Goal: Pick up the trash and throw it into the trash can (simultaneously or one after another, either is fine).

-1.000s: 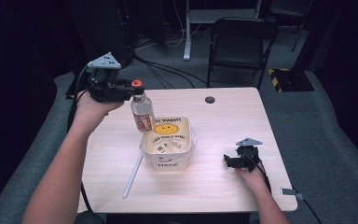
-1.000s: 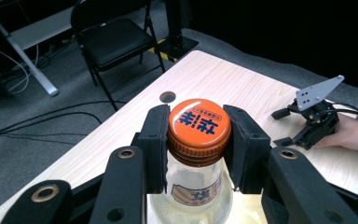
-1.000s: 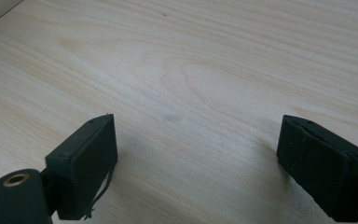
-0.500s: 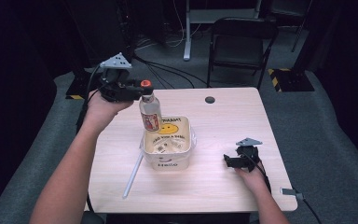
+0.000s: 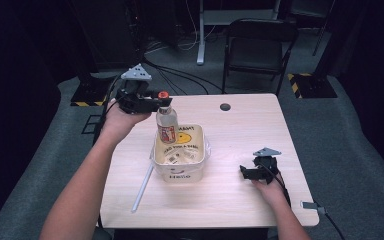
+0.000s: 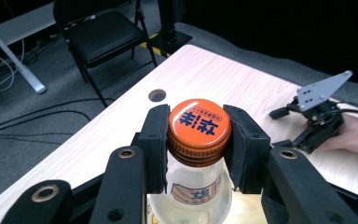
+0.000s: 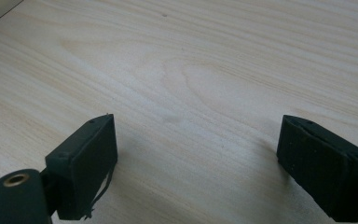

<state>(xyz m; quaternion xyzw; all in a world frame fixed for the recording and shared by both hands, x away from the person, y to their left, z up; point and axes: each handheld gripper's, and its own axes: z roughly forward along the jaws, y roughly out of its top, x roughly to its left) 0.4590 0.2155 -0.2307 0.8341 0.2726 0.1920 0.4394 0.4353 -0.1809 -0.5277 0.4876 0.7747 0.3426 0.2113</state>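
Note:
A clear bottle (image 5: pixel 167 122) with an orange cap (image 6: pixel 199 125) and a red-and-white label hangs upright from my left gripper (image 5: pixel 162 98). Its jaws are shut on the neck just under the cap. In the high view the bottle's base overlaps the back left of the white square tub (image 5: pixel 200 162), which has a yellow smiley print; whether the base touches the tub I cannot tell. My right gripper (image 5: pixel 245 172) rests on the table (image 5: pixel 240 125) near the right front. Its jaws stand open over bare wood (image 7: pixel 196 116), with nothing between them.
A thin white stick (image 5: pixel 142 187) lies on the table left of the tub, pointing at the front edge. A round cable hole (image 5: pixel 225 106) sits near the table's far edge. A black folding chair (image 5: pixel 260 40) stands behind the table, with cables on the floor.
My left gripper has carried the bottle to the right and a little down, from beside the tub's back left corner to over it. The right gripper has stayed where it was.

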